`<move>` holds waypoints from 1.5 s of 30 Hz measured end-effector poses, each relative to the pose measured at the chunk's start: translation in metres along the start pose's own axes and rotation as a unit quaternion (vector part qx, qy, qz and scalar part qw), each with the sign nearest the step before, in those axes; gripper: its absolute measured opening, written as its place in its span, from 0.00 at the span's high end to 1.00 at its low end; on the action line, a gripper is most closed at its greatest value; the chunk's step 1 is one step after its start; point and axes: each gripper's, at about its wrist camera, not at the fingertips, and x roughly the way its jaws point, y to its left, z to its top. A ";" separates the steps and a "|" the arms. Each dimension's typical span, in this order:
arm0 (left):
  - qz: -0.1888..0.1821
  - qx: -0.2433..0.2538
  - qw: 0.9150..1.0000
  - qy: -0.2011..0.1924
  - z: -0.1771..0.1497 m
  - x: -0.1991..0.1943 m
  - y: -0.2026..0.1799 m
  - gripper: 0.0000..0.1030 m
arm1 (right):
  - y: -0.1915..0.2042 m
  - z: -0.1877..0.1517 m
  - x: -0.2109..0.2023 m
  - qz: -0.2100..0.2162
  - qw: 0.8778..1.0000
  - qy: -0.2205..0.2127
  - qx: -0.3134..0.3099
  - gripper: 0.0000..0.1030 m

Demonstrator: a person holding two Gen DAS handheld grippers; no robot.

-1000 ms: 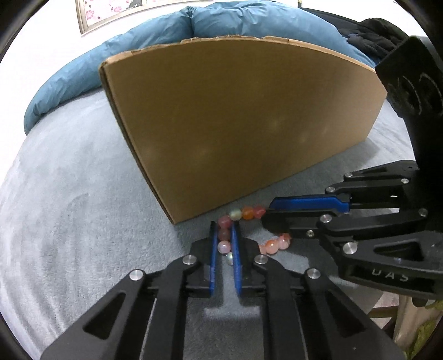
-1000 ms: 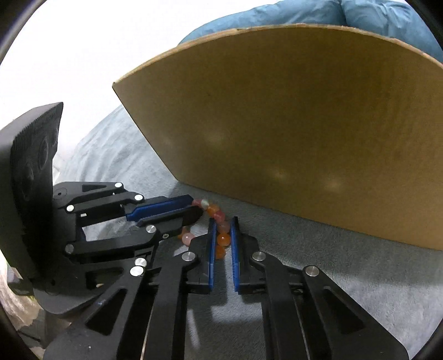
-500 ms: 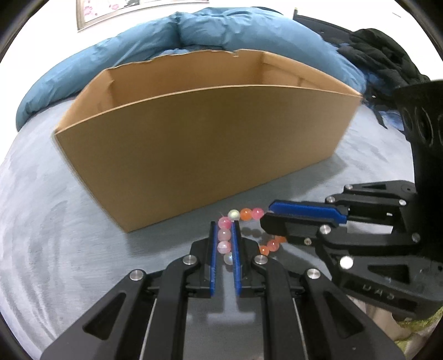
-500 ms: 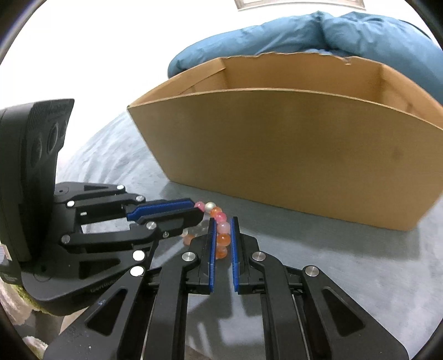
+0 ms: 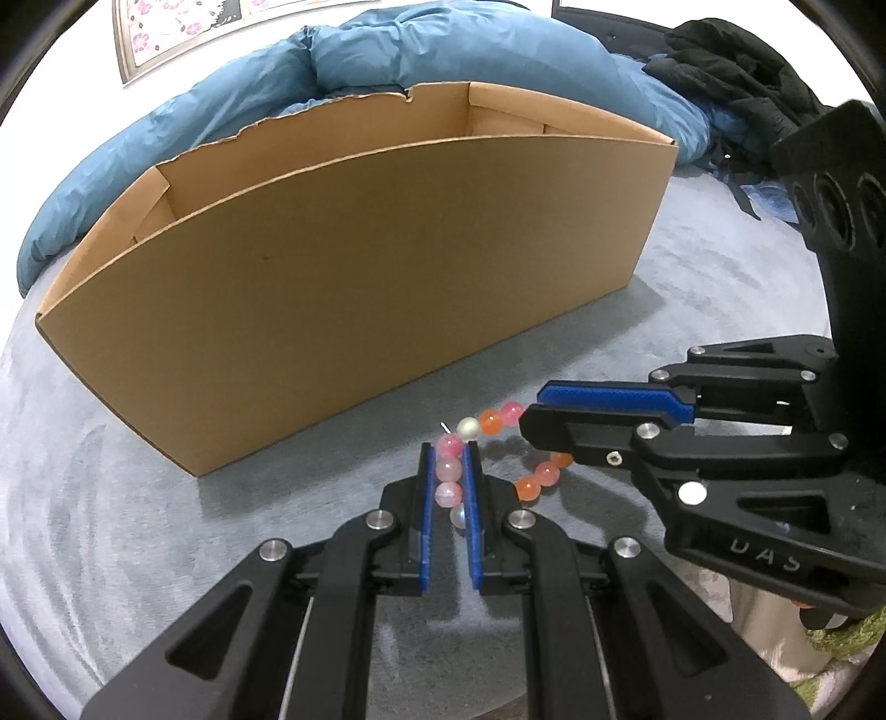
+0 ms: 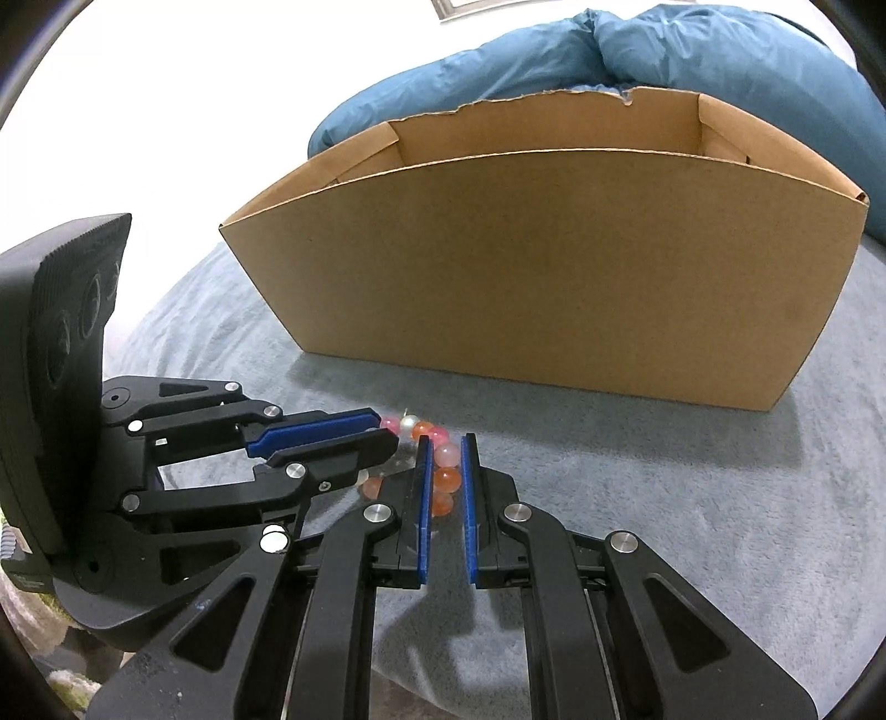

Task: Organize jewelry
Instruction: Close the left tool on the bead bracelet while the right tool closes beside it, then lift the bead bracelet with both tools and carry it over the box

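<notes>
A bracelet of pink, orange and pale beads (image 5: 490, 423) hangs between both grippers, lifted above the grey bed cover. My left gripper (image 5: 448, 451) is shut on its pink beads. My right gripper (image 6: 443, 443) is shut on its orange and pink beads (image 6: 446, 479); it also shows in the left wrist view (image 5: 531, 421). The left gripper shows in the right wrist view (image 6: 387, 435). An open brown cardboard box (image 5: 360, 266) stands just beyond the bracelet; it shows in the right wrist view (image 6: 554, 266). Its floor is hidden.
A blue duvet (image 5: 415, 50) is bunched behind the box. Dark clothes (image 5: 736, 61) lie at the back right. The grey bed cover (image 5: 111, 498) spreads around the box. A framed picture (image 5: 166, 27) hangs on the wall.
Both grippers have risen with the bracelet held between them. The box's open top and inner walls have come into view.
</notes>
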 end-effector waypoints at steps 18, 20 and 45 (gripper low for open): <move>0.043 0.021 0.999 0.011 0.003 0.005 -0.017 0.92 | -0.010 0.002 0.015 0.014 1.000 0.018 0.014 0.92; 0.043 0.017 0.999 0.014 0.004 0.006 -0.015 0.92 | -0.012 0.003 0.017 0.017 0.999 0.022 0.018 0.92; 0.045 0.011 0.999 0.029 0.006 0.006 -0.012 0.91 | -0.011 0.003 0.032 0.018 0.999 0.032 0.020 0.92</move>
